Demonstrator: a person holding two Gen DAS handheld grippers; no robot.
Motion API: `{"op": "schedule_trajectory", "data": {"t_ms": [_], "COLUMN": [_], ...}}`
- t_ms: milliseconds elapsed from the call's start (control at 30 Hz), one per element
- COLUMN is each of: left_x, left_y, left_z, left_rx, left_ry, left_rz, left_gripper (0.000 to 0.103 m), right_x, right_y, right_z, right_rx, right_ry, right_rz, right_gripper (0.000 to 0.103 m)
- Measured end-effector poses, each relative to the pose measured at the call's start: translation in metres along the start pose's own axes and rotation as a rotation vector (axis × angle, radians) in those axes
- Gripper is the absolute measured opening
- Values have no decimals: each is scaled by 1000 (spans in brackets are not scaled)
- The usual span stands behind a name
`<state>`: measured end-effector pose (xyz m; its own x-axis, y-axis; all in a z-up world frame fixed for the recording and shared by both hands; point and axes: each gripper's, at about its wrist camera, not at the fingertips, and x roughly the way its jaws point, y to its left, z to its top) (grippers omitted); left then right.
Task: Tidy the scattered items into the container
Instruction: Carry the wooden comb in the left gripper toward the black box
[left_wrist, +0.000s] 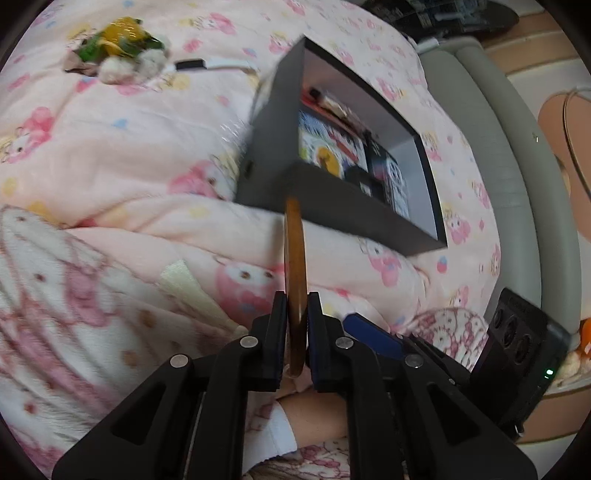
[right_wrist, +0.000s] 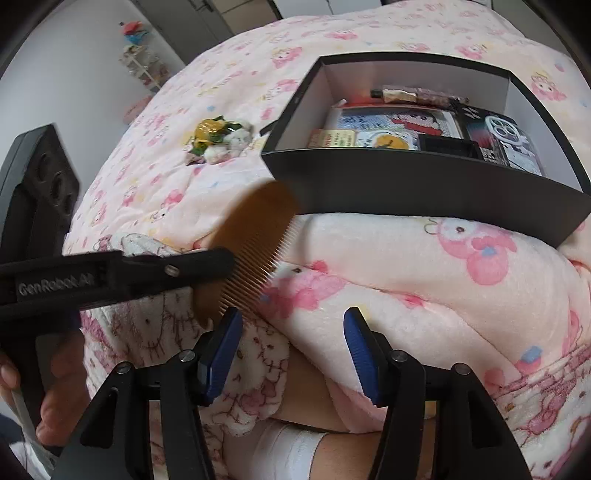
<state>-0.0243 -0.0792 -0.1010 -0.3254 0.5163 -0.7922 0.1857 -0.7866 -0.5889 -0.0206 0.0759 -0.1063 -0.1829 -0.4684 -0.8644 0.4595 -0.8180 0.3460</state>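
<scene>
Comb (right_wrist: 255, 236): a flat brown fine-toothed comb, clamped in the left claw (left_wrist: 297, 325) and held clear of the bed. The pads grip it across the flat faces near one end, so the remaining length projects forward toward the container (right_wrist: 424, 192); in the left wrist view it appears edge-on, its far tip just short of the box's near wall. This grip keeps the teeth free and lets the long axis lead over the rim.

The container is a black open-top box with pale inner walls, resting tilted on the pink printed quilt (right_wrist: 406, 258). It already holds flat printed packets, a small tube along the far wall and a black block; exact contents are hard to read through motion blur.

The right claw (right_wrist: 291, 354) stands with its blue pads well apart, holding nothing, low over the quilt near the person's knee.

One item remains outside: a green-and-yellow plush bundle (right_wrist: 218, 138) lying on the quilt beside the box's left corner. A black-and-white strip (left_wrist: 210, 64) lies next to it.

Judgement: the comb is in transit for release over the box; the near wall must be cleared first.
</scene>
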Motion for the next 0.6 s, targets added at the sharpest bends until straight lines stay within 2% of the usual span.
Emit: {"op": "schedule_trajectory", "data": {"t_ms": [100, 233, 300, 400, 500, 600], "left_x": [15, 34, 46, 59, 65, 56], "left_y": [-14, -26, -32, -43, -52, -48], "left_z": [7, 10, 9, 9, 12, 18], "left_rx": [42, 71, 70, 76, 107, 110], "left_ry": [23, 63, 93, 132, 121, 72], "left_rz": [33, 19, -8, -46, -10, 22], "left_gripper": [9, 13, 19, 19, 19, 23], "right_x": [-4, -8, -9, -6, -2, 0], "right_y": [-9, -24, -33, -41, -50, -64], "right_z": [-3, -9, -13, -17, -15, -14], "right_rx": [39, 63, 75, 97, 125, 202], "right_ry": [-21, -16, -17, 0, -18, -22], "right_rz": [-16, -42, -43, 2, 44, 15], "right_gripper": [55, 55, 55, 55, 55, 55]}}
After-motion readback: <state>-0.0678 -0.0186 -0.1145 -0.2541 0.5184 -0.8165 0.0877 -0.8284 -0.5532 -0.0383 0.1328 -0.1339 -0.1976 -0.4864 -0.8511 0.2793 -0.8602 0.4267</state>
